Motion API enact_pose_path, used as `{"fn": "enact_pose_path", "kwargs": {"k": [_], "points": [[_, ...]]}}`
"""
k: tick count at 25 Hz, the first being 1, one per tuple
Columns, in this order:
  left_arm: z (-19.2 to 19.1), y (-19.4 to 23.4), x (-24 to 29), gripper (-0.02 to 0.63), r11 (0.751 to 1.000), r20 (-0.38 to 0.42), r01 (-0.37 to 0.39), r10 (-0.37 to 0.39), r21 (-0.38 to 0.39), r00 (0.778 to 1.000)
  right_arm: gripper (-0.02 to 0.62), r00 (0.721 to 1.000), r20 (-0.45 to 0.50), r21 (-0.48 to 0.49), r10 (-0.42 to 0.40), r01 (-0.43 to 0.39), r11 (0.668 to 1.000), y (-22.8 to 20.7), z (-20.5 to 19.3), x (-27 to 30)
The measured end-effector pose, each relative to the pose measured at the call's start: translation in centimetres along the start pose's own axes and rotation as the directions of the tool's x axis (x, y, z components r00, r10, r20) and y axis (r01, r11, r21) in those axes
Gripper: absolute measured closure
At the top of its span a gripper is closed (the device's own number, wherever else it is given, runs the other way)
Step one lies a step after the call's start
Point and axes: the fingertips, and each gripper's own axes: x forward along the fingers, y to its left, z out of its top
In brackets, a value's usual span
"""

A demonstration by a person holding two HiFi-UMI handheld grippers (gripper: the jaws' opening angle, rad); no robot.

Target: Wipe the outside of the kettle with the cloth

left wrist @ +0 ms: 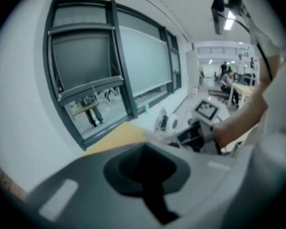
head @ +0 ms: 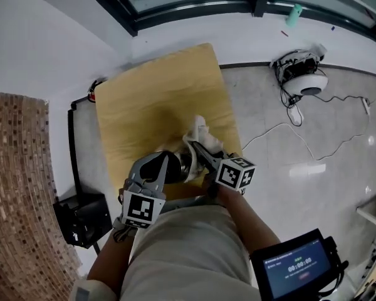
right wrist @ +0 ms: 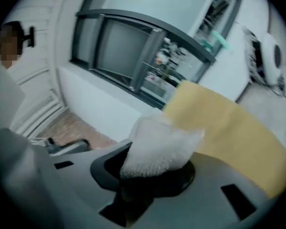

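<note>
White terry, bunched into a wad: that is the cloth (right wrist: 157, 147), and the right gripper (right wrist: 148, 185) has its jaws pinched narrow on one end of it, the rest standing free above them. The left gripper (left wrist: 150, 175) has its jaws drawn close together with nothing between them.

The kettle (head: 185, 163) shows only as a glint of metal between the two grippers, low on the yellow table (head: 156, 99) and close to its near edge.

The worry, as I see it, is that edge. Nothing appears to be steadying the kettle, so a firm rub from the cloth could slide or tip it toward the person and off the table. The cloth is also held by a small part of it; dragged across metal, it could pull out of the jaws, or the hard jaw tips could scrape the kettle instead of the fabric.

Only the head view shows the kettle, and how the left gripper (head: 163, 165) and right gripper (head: 195, 145) crowd round it with the cloth (head: 199, 129) poking up behind.

The right gripper view alone proves the pinch on the cloth, yet shows no kettle, just table (right wrist: 229, 123) and window.

The left gripper view looks over the kettle to the windows.
</note>
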Motion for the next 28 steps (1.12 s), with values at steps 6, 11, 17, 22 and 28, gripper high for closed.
{"fn": "enact_pose_path", "kwargs": {"k": [6, 11, 17, 22, 28], "points": [[0.4, 0.0, 0.0, 0.606, 1.0, -0.003, 0.007, -0.007, -0.008, 1.0, 0.468, 0.995, -0.067, 0.058, -0.078, 0.082, 0.995, -3.3, -1.2, 1.8], [0.1, -0.3, 0.0, 0.606, 1.0, -0.014, 0.023, -0.023, -0.019, 1.0, 0.468, 0.994, -0.092, -0.163, 0.056, -0.071, 0.984, 2.3, 1.1, 1.5], [0.3, -0.3, -0.2, 0.606, 1.0, -0.015, 0.014, -0.014, -0.02, 1.0, 0.468, 0.974, -0.223, -0.148, -0.039, 0.006, 0.989, -1.0, -1.0, 1.8], [0.2, -0.2, 0.2, 0.606, 1.0, -0.021, 0.002, -0.003, -0.014, 1.0, 0.469, 0.925, -0.336, -0.193, -0.178, 0.117, 0.974, -6.1, -3.4, 2.4], [-0.8, 2.6, -5.8, 0.606, 0.88, 0.097, -0.087, 0.149, -0.468, 0.984, 0.469, 0.953, -0.302, -0.319, -0.006, -0.096, 0.943, -0.9, 1.9, 4.9]]}}
